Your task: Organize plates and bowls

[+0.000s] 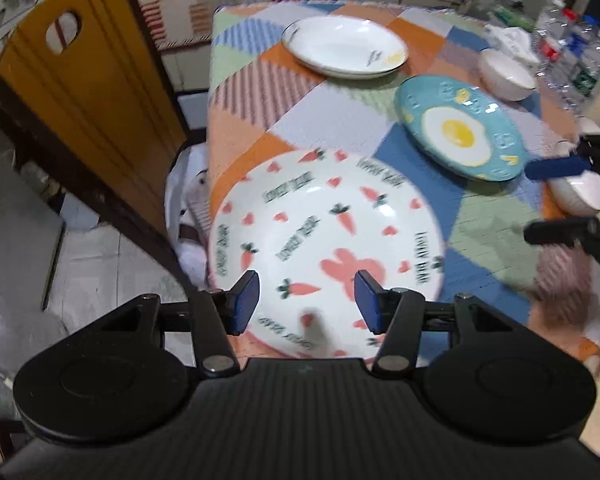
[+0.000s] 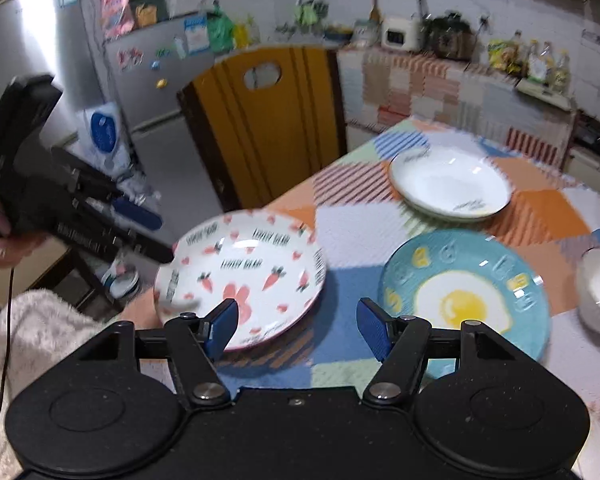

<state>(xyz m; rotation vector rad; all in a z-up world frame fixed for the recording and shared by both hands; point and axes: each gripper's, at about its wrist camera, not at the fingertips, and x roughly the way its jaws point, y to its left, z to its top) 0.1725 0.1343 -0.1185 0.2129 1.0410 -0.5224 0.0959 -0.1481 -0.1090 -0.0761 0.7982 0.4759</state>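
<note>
Glossy round carrot-print plate (image 1: 326, 248) lies at the quilt-patterned surface's (image 1: 340, 120) near corner, under the spread left tongs (image 1: 307, 307). Right tongs (image 2: 296, 326), also spread, hover between it and the egg-print teal plate (image 2: 466, 302). Only the right view shows the fridge (image 2: 156, 120).

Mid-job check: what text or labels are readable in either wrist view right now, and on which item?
"LOVELY BEAR", likely, motion-blurred: repeated on the carrot plate.
Dark script on the white plate rim: too blurred to read.
Notes on the fridge: too small to read.
Water bottles' labels: unreadable.
Egg plate: pictures only, no text.
</note>
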